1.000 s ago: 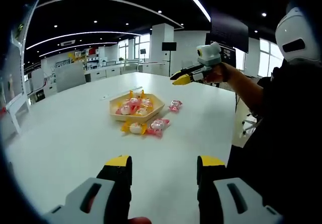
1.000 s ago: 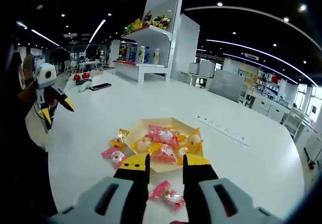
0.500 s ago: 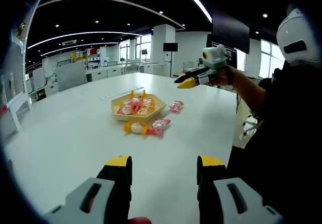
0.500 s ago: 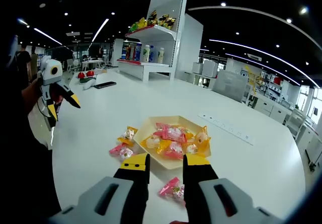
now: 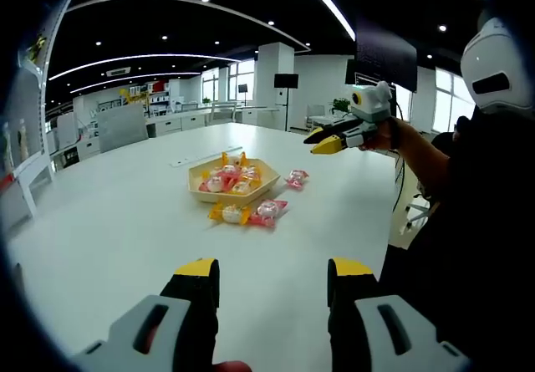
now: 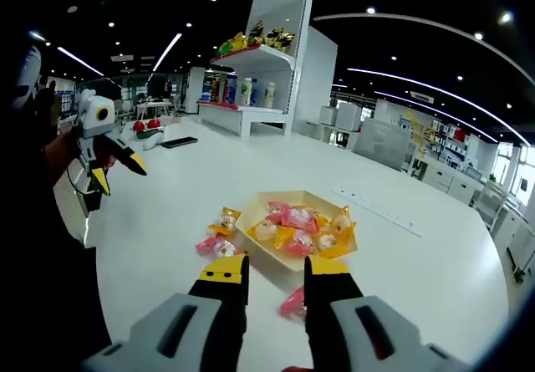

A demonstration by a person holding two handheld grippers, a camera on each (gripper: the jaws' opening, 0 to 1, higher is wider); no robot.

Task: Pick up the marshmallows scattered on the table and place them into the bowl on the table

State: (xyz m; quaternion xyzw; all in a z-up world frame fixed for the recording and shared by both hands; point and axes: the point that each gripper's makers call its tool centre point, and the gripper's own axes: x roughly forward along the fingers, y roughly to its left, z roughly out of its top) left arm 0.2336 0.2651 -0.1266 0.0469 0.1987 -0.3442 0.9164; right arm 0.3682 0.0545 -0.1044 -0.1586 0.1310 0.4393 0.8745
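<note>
Spreading wide and white, the desk (image 5: 109,221) is seen in a large open-plan room with curved ceiling light strips and a white display shelf (image 6: 267,54) carrying coloured packages. A tan hexagonal bowl (image 6: 288,259) is set near the desk's middle, with wrapped marshmallows heaped in it. Three wrapped marshmallows are left on the desk: a yellow one (image 5: 227,213) and a pink one (image 5: 272,211) lying side by side just in front of the bowl in the left gripper view, long axes running across that view, and another pink one (image 5: 295,177) just beside the bowl's right. The left gripper (image 5: 272,276) is held above the desk, jaws parted and empty. The right gripper (image 6: 274,273) is likewise held with jaws apart, nothing between them
</note>
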